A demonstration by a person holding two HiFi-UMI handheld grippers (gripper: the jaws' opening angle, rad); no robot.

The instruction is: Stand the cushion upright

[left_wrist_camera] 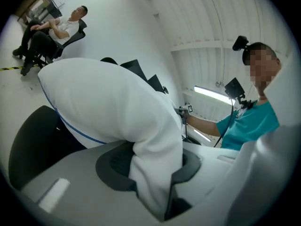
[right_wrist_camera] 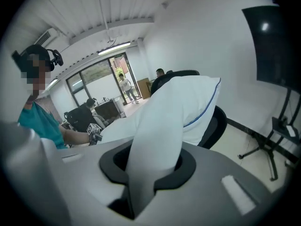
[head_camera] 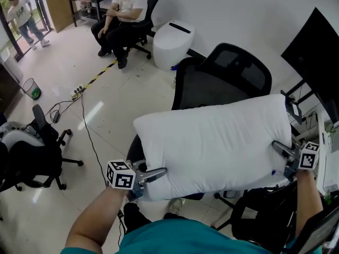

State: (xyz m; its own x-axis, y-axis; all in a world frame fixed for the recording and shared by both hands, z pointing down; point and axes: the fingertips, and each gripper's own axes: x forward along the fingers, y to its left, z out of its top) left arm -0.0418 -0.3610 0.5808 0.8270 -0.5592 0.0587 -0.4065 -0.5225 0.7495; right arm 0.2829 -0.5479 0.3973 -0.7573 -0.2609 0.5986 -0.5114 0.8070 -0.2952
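A white cushion (head_camera: pixel 212 142) with thin blue piping hangs lengthwise in the air above a black mesh office chair (head_camera: pixel 228 73). My left gripper (head_camera: pixel 159 172) is shut on the cushion's lower left corner. My right gripper (head_camera: pixel 278 147) is shut on its right end. In the left gripper view the cushion (left_wrist_camera: pixel 108 102) bulges away from the jaws, and a fold of its cloth is pinched in the left gripper (left_wrist_camera: pixel 157 178). The right gripper view shows the same at the other end: the cushion (right_wrist_camera: pixel 178 107) narrows into the right gripper (right_wrist_camera: pixel 146 173). The chair's seat lies under the cushion and mostly hidden.
A seated person (head_camera: pixel 124 15) and a white rounded unit (head_camera: pixel 173 42) are at the back. Another person (head_camera: pixel 24 17) stands by the door. A second black chair (head_camera: pixel 32 157) is at the left, a cable (head_camera: pixel 87 126) crosses the floor, and a dark monitor (head_camera: pixel 318 52) is at the right.
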